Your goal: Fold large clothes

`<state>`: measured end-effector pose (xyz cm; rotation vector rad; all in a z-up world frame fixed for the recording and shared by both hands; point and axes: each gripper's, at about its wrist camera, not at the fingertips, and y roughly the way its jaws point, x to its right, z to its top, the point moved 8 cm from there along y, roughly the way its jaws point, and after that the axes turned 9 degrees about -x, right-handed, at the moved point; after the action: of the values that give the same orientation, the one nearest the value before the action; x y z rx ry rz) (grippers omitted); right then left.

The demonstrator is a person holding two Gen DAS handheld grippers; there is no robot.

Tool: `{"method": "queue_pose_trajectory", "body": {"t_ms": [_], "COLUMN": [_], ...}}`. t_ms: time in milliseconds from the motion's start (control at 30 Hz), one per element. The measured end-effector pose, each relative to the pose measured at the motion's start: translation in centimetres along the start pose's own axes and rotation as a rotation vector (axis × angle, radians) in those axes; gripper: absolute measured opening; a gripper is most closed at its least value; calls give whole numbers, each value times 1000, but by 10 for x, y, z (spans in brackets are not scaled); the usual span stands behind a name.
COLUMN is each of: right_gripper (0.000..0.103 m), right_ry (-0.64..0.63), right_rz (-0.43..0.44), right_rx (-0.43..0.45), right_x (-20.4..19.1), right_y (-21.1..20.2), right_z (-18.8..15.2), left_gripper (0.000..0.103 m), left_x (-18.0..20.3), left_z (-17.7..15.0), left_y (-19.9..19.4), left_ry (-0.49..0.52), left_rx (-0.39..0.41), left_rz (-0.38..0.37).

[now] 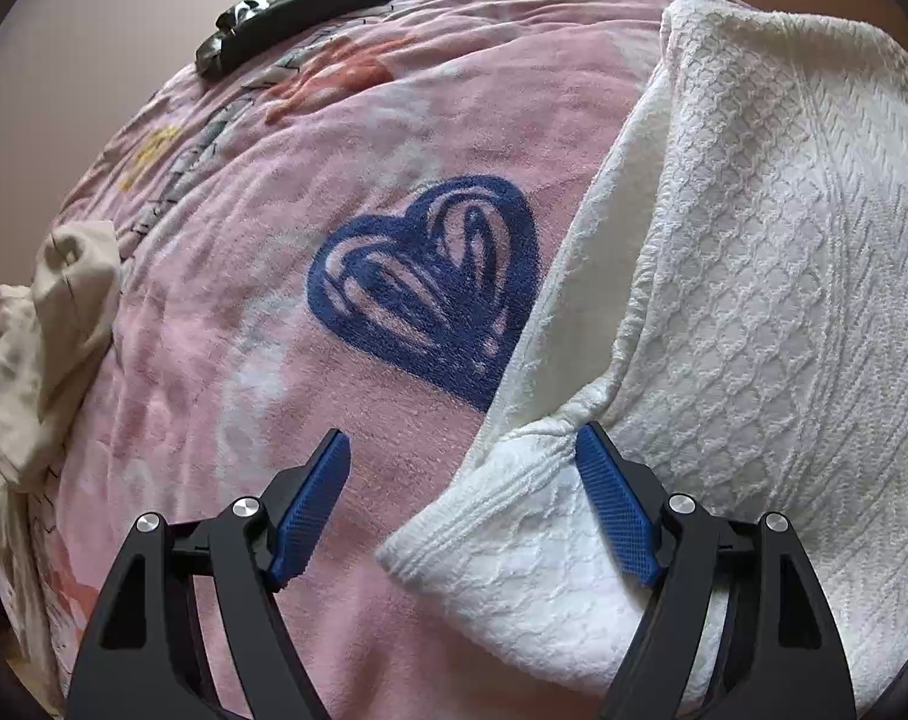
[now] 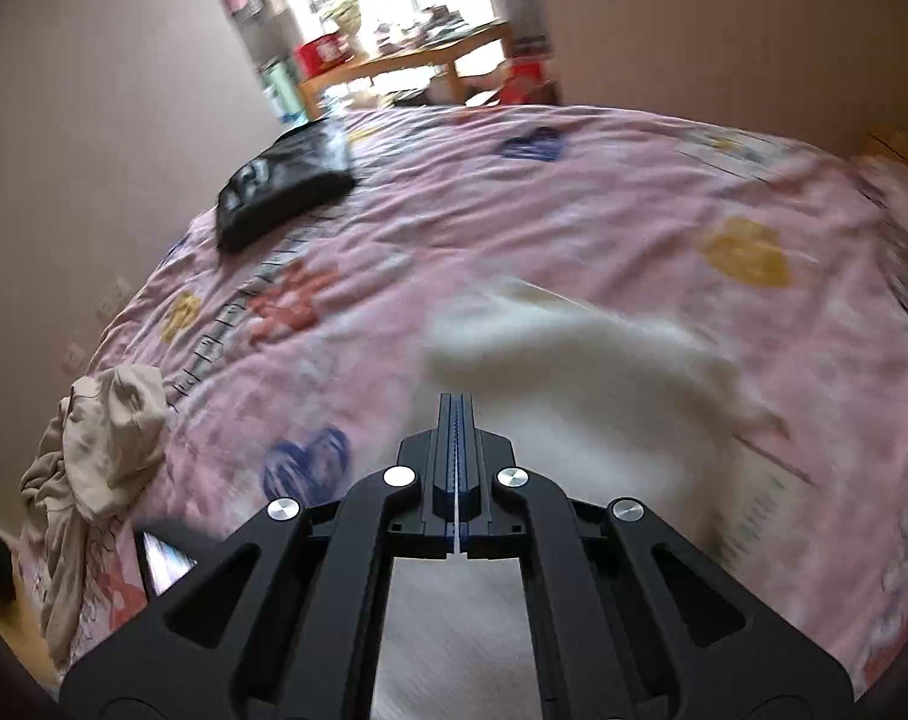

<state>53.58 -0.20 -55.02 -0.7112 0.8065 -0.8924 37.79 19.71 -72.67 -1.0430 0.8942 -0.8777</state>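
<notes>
A white knitted garment (image 1: 754, 276) lies folded on the pink bedspread (image 1: 261, 324), filling the right side of the left wrist view. My left gripper (image 1: 463, 433) is open and points down at its near corner. The ribbed hem (image 1: 514, 516) lies between the fingers; the right pad (image 1: 613, 498) rests against a fold and the left pad (image 1: 315, 504) stands over bare bedspread. In the blurred right wrist view the same garment (image 2: 580, 372) shows as a white patch ahead of and below my right gripper (image 2: 455, 399), which is shut with nothing seen between its pads.
A black folded item (image 1: 291, 12) (image 2: 282, 186) lies at the far left of the bed. A crumpled beige cloth (image 1: 45, 336) (image 2: 93, 450) hangs over the left edge by the wall. Beyond the bed stands a cluttered wooden table (image 2: 411, 60) by a window.
</notes>
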Motion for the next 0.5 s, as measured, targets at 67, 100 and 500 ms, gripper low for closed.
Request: {"method": "queue_pose_trajectory", "body": {"t_ms": [67,100,500], "right_gripper": [0,0,0], "right_ry": [48,65,147], "right_rz": [36,31,13], "right_rx": [-60,-94,-22], "right_x": [18,24,28], "right_y": [9,17,80], "right_z": [-46,-66,-84], "left_gripper": [76,75,37], "left_x": [-2,-5,-3], "left_z": [3,6,78], "left_y": [-2,-3,-95], "left_ry": [13,20,-3], "left_rx": [15,22,84], "left_rz": [50,96,-106]}}
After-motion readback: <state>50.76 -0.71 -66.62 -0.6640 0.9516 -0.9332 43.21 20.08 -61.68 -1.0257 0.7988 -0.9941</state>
